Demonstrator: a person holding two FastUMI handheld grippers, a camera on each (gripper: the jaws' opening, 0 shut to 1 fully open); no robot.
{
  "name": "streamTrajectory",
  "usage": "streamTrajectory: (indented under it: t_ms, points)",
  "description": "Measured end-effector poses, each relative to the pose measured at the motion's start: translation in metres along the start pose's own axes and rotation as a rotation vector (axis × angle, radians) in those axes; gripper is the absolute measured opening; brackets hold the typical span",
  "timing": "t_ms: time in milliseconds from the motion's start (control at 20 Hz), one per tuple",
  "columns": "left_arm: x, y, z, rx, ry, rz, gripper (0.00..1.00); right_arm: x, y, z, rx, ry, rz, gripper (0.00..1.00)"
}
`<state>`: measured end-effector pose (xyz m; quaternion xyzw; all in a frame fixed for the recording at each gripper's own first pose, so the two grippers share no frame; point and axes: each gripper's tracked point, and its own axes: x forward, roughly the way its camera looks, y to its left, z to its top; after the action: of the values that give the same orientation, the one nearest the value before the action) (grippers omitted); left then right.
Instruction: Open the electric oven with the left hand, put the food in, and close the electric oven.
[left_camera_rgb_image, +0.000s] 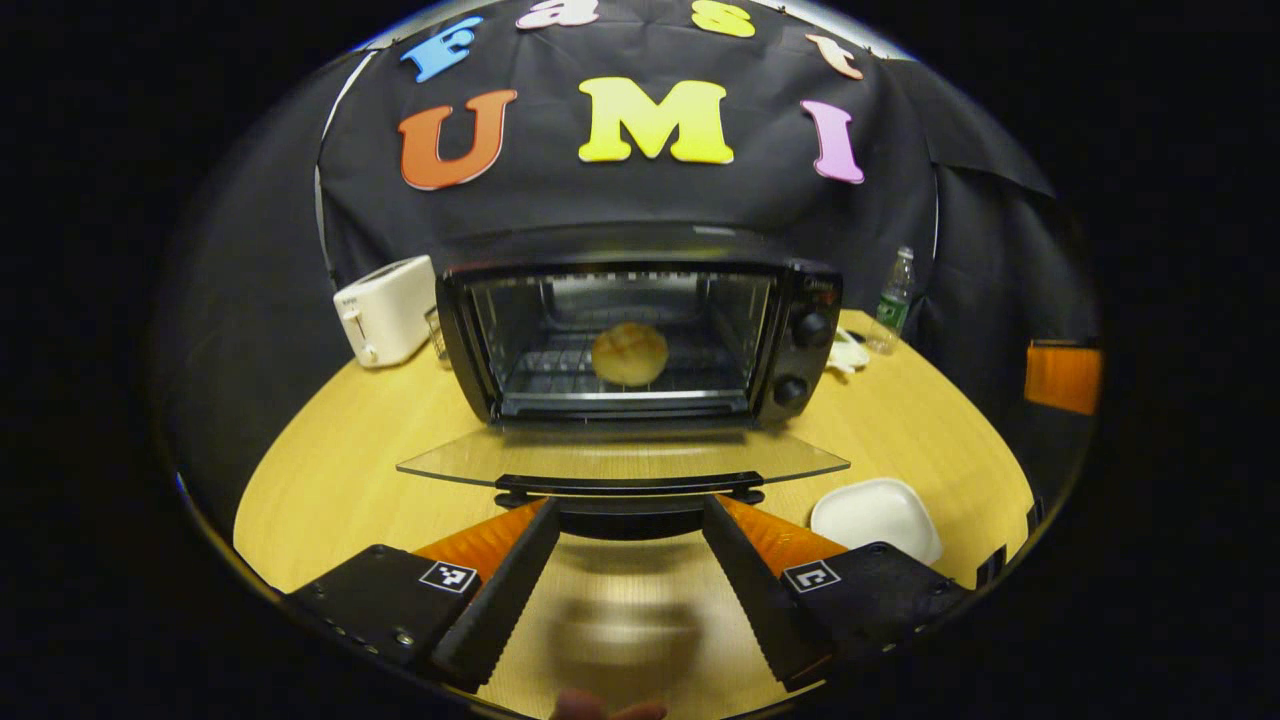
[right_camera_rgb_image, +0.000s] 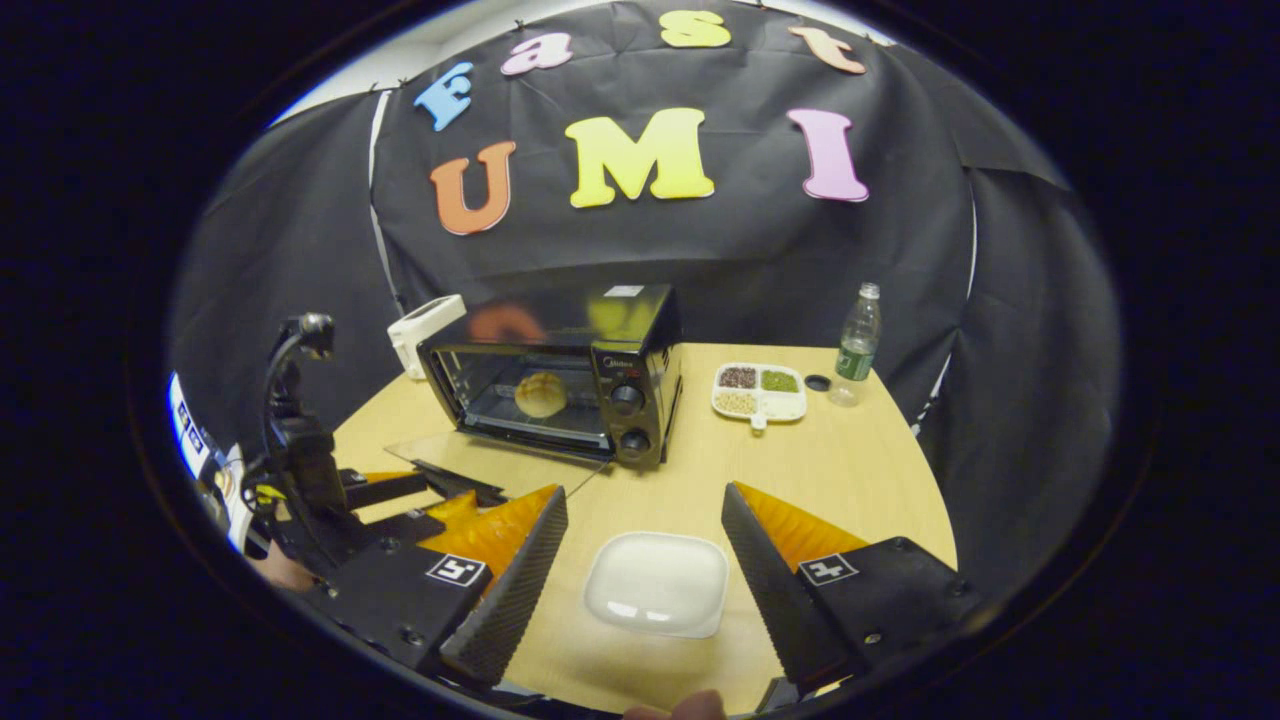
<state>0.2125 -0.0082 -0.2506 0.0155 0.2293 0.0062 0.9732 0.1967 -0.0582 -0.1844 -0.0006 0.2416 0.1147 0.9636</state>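
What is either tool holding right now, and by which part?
Nothing is held. The left tool is open with the oven door handle between its fingers, not clamped. The right tool is open above the white plate.

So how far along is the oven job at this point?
Done: the oven door is folded down and the bun sits on the rack inside; the white plate on the table is bare. In hand: the left gripper is open, its fingers flanking the door handle. The right gripper is open, holding nothing, above the plate. Left: swing the door shut.
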Motion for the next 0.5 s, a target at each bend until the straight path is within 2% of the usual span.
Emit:
streamTrajectory:
  t_ms: [50, 100, 250, 500]
  points:
    - [0.002, 0.001, 0.02, -0.002, -0.04, 0.004, 1.0, -0.001, -0.001, 0.003, 0.002, -0.006, 0.003, 0.98]
    - [0.005, 0.004, 0.039, -0.001, -0.064, 0.01, 0.96, -0.001, -0.001, 0.006, 0.005, -0.014, 0.005, 0.97]
    - [0.013, 0.004, 0.089, -0.009, -0.153, 0.017, 0.96, -0.008, 0.001, 0.018, 0.0, -0.038, 0.005, 0.97]
    - [-0.036, 0.003, 0.149, -0.02, -0.314, -0.002, 0.96, -0.033, 0.021, 0.056, -0.024, -0.147, -0.008, 0.97]
